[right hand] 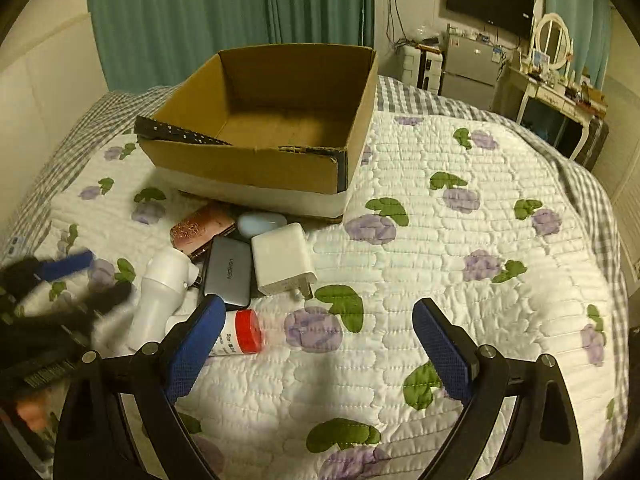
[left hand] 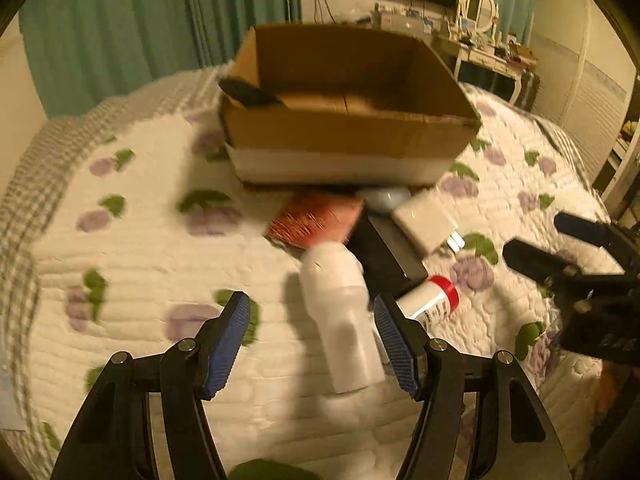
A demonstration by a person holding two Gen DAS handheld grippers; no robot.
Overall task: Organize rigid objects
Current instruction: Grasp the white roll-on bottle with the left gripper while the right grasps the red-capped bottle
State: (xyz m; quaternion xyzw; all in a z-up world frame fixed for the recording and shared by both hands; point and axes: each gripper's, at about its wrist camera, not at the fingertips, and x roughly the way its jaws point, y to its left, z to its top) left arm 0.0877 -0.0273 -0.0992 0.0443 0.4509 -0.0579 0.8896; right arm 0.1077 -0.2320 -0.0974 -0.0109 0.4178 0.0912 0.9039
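Note:
An open cardboard box (left hand: 348, 128) (right hand: 256, 160) stands on the bed with a black remote (left hand: 250, 92) (right hand: 176, 132) leaning over its left edge. In front of it lie a reddish case (left hand: 316, 220) (right hand: 200, 228), a pale blue oval case (right hand: 260, 224), a white charger (left hand: 426, 220) (right hand: 282, 260), a dark grey hub (left hand: 384, 252) (right hand: 228, 272), a red-capped white bottle (left hand: 430, 304) (right hand: 240, 334) and a white hand-held device (left hand: 340, 320) (right hand: 160, 292). My left gripper (left hand: 312, 336) is open, its fingers on either side of the white device. My right gripper (right hand: 320, 348) is open and empty over the quilt.
The bed carries a white quilt (right hand: 460, 240) with purple flowers and a grey checked border. Green curtains (right hand: 224, 8) hang behind. A dressing table with a round mirror (right hand: 552, 40) and a wall screen (right hand: 488, 0) stand at the far right.

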